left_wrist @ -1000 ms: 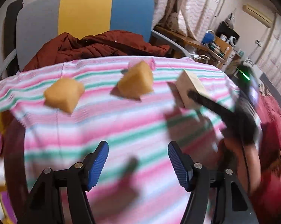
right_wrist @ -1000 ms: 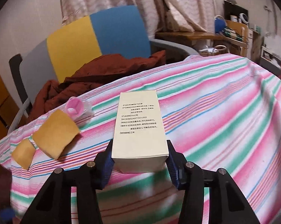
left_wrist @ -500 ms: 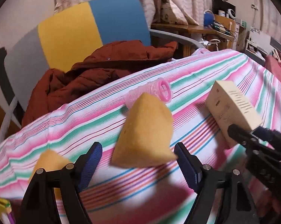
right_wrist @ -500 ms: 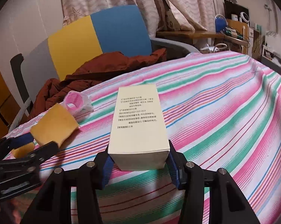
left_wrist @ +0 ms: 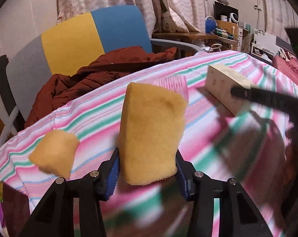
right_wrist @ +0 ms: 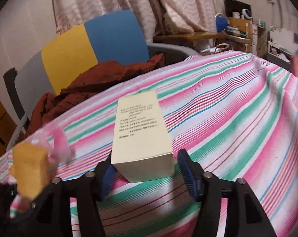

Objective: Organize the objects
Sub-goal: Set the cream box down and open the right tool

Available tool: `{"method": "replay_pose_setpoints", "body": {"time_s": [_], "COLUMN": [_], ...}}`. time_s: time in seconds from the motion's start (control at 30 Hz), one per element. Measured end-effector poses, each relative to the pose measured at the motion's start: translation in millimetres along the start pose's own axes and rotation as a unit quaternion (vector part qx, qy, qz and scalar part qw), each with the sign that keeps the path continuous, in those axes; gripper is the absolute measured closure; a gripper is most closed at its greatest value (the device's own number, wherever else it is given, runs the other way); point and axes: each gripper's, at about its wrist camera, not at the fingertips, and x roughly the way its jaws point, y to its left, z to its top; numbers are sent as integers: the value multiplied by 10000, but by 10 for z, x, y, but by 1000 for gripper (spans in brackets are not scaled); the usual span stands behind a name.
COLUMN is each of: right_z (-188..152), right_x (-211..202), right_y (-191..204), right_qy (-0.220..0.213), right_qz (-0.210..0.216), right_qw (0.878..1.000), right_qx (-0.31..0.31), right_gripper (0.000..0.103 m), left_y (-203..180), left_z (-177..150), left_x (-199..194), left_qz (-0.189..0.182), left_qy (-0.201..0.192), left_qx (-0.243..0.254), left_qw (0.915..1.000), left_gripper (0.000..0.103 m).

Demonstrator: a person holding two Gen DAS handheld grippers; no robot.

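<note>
In the left wrist view a yellow sponge stands upright between the blue pads of my left gripper. The jaws are closing and both pads press its lower sides. A second yellow sponge lies to its left, and a pink hair roller sits just behind it. A cream box with printed text lies on the striped cloth between the jaws of my right gripper. Those jaws are opening, and a gap shows at the right pad. The held sponge also shows in the right wrist view, at lower left.
A striped pink, green and white tablecloth covers the table. Behind its far edge stands a chair with a grey, yellow and blue back, and a red-brown jacket is heaped on it. A cluttered wooden desk stands at back right, before curtains.
My left gripper moved in around the nearer sponge and closed on it. My right gripper's jaws spread apart from the cream box, which stays lying on the cloth.
</note>
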Motion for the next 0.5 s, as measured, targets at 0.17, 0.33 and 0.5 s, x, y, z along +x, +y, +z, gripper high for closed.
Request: {"method": "replay_pose_setpoints", "body": {"time_s": [0.17,0.33,0.5], "right_z": [-11,29,129], "right_x": [-508,-656,-314], "right_y": [141,470,666], "right_qy": [-1059,-858,138], "right_qz": [-126,790,1377], "right_qw": [9938,9901,9883], "right_qx": [-301,-778,-647], "right_gripper": [21,21,21], "left_y": [-143,-178,-120], "left_z": [-115,-188,-263], "left_x": [-166,-251,-321], "left_qz": [-108,-170,-234], "left_qy": [-85,-87,-57], "left_qx": [169,169,-94], "left_qw": [9998,9997,9997], "left_gripper": [53,53,53]}}
